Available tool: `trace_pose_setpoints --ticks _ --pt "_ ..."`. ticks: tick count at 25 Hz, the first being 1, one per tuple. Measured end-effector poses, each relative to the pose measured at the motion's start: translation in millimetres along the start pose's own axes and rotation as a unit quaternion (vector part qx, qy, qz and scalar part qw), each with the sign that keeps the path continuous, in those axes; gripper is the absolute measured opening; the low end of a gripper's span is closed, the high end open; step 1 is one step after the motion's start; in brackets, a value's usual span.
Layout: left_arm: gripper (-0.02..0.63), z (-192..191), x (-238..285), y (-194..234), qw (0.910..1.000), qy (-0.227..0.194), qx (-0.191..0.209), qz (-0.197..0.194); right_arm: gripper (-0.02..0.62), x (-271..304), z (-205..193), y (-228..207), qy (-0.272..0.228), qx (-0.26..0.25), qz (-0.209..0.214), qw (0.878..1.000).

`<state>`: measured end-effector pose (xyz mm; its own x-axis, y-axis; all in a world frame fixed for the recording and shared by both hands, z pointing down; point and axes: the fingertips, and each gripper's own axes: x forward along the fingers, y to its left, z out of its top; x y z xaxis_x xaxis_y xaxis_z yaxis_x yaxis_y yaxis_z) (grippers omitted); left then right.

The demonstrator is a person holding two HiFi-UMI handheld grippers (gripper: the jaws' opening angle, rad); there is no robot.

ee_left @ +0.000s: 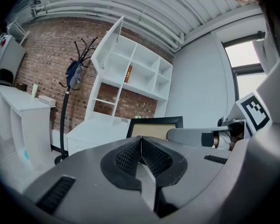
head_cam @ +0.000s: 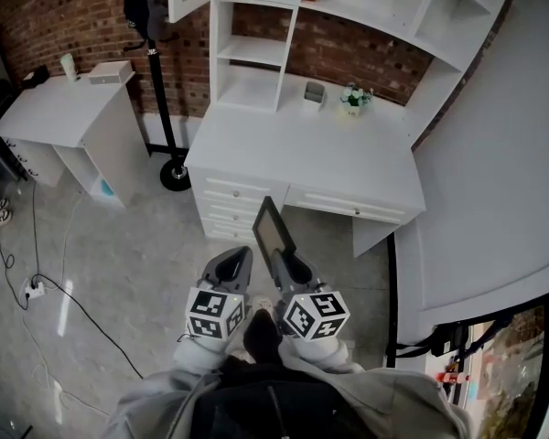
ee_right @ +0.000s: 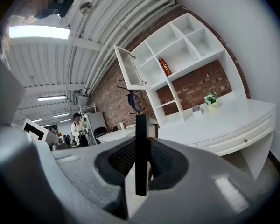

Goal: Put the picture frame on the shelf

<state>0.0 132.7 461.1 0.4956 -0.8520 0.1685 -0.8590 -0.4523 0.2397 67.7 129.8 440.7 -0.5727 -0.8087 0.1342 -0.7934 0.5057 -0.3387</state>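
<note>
Edgewise, thin black rectangular picture frame (ee_right: 140, 143)

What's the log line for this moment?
phase: carry | right gripper: jaws shut on frame, held upright | left gripper: jaws shut, empty | frame: short of desk | shelf: not yet reached

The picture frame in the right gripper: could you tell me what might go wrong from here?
The right gripper clamps the picture frame by one thin edge only, and the left gripper is shut and empty, so it may twist or slip. Lifted shelfward, it could strike the open cabinet door.
</note>
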Motion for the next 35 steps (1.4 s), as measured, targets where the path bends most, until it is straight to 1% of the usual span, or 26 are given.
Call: trace_pose_setpoints --ticks 6,13,25,28,32,35 --pt "0.005 10.9 45.4 21.5 1.0000 0.001 -0.005 0.008 0.057 39.6 11.9 -27.4 0.008 0.004 0.009 1.000" --pt "0.005 19.0 94.6 36.5 0.9999 -0.001 -0.009 0.012 0.057 76.4 25.3 -63.4 0.013 0.004 0.014 1.000" --pt "0.006 23.6 139.9 53.2 0.9995 0.013 -0.013 0.028 0.057 119.9 36.1 -97.1 0.024 0.015 0.032 0.999" --pt "0.005 25.7 150.8 60.6 0.9993 0.007 -0.011 0.036 0.057 130.8 39.6 -104.2 0.023 0.016 0.038 0.999" --pt "0.005 29.6 168.4 66.0 0.9989 0.013 -0.017 0.040 0.057 148.4 43.4 -116.8 0.026 0.015 0.049 0.998" --pt "0.005 34.0 183.8 74.3 0.9986 0.002 -0.014 0.050 0.057 163.0 49.7 -126.3 0.027 0.014 0.059 0.998"
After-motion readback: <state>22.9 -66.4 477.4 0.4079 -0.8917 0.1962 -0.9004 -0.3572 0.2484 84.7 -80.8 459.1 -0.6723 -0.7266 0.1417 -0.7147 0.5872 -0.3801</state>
